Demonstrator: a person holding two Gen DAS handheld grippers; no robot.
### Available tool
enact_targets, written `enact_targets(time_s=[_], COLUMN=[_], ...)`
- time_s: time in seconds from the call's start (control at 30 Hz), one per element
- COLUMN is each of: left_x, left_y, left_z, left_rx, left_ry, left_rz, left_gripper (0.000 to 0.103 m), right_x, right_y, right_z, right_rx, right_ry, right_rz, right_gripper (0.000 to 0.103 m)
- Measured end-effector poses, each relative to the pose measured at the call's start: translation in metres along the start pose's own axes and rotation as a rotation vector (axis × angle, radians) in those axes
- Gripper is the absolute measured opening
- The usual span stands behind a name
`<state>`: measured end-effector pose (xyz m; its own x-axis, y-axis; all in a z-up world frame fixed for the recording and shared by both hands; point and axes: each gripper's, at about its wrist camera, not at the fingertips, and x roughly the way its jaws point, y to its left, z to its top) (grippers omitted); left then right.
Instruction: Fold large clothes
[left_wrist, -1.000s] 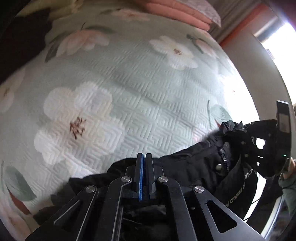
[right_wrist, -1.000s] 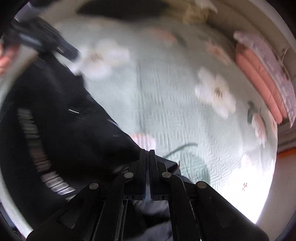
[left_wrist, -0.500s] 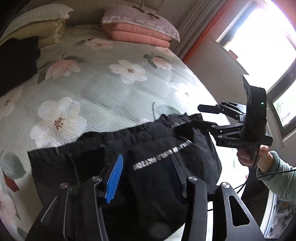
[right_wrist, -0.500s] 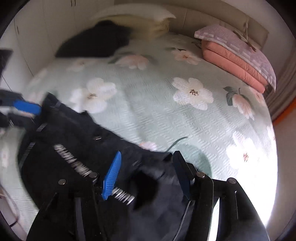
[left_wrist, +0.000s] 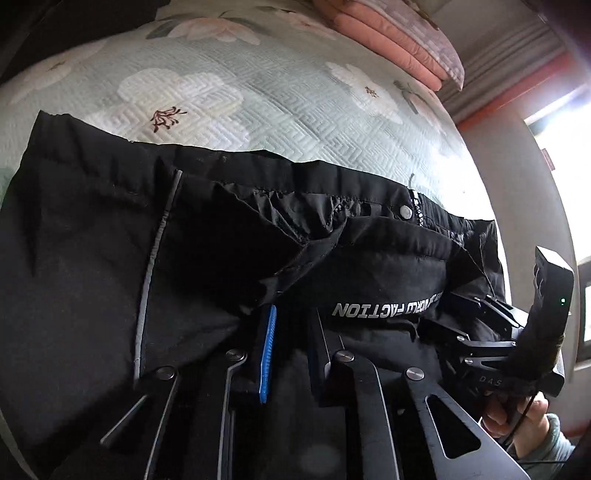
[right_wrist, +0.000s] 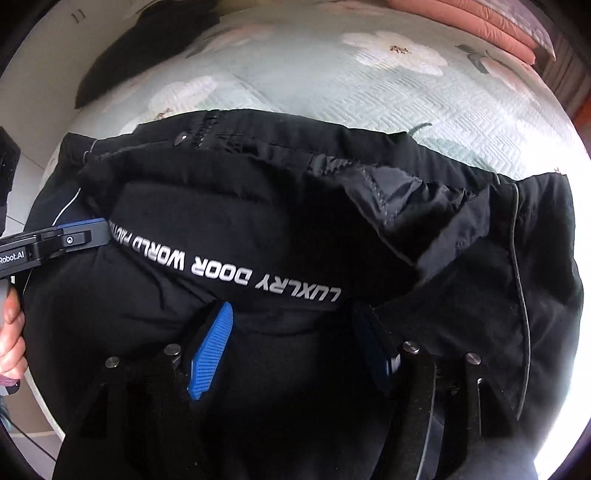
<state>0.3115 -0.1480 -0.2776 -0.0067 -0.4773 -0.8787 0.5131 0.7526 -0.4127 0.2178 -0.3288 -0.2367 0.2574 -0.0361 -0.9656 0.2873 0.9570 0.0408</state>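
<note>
Black jacket (left_wrist: 207, 258), smooth nylon, crinkled lining, grey piping and white block lettering, lies spread on the bed (left_wrist: 280, 107), a quilted pale-green cover with white flowers. Left gripper (left_wrist: 291, 325) hangs over the jacket's near part, jaws narrow, just been closing, fabric under the gap, no clear pinch. Right gripper (right_wrist: 295, 325) also over the jacket, jaws wide, just been opening, nothing grasped. Pink folded bedding (left_wrist: 391, 33) beyond the jacket.
</note>
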Motion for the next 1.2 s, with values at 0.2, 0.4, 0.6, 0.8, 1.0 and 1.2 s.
enact_targets(time_s=[0.2,0.4,0.6,0.8,1.0,1.2], left_x=[-0.039,-0.01,0.004,-0.026,-0.101,-0.065], left_y=[-0.013,0.01,0.04,0.044,0.045,0.066], left_z=[0.012,0.03,0.031,0.022,-0.041,-0.096], left_rx=[0.052,0.005,-0.076,-0.076,-0.006,-0.084], left_ry=[-0.062,-0.034,-0.035,-0.052,-0.078,-0.031], left_rz=[-0.022,0.021,-0.045,0.004,0.024,0.125], left_gripper=[0.018,0.027,0.014,0.015,0.055,0.063], right_x=[-0.067,0.009,0.03,-0.027,-0.099,-0.044], right_y=[-0.021,-0.057,-0.065,-0.09,-0.089,-0.077], right_z=[0.029,0.049,0.048,0.033,-0.047,-0.087], right_rx=[0.051,0.137,0.197,0.188,0.126,0.138], right_ry=[-0.09,0.087,0.073,-0.026,-0.069,0.081], right_rz=[0.037,0.003,0.037,0.05,-0.017,-0.034], right_gripper=[0.062,0.065,0.067,0.068,0.074,0.075])
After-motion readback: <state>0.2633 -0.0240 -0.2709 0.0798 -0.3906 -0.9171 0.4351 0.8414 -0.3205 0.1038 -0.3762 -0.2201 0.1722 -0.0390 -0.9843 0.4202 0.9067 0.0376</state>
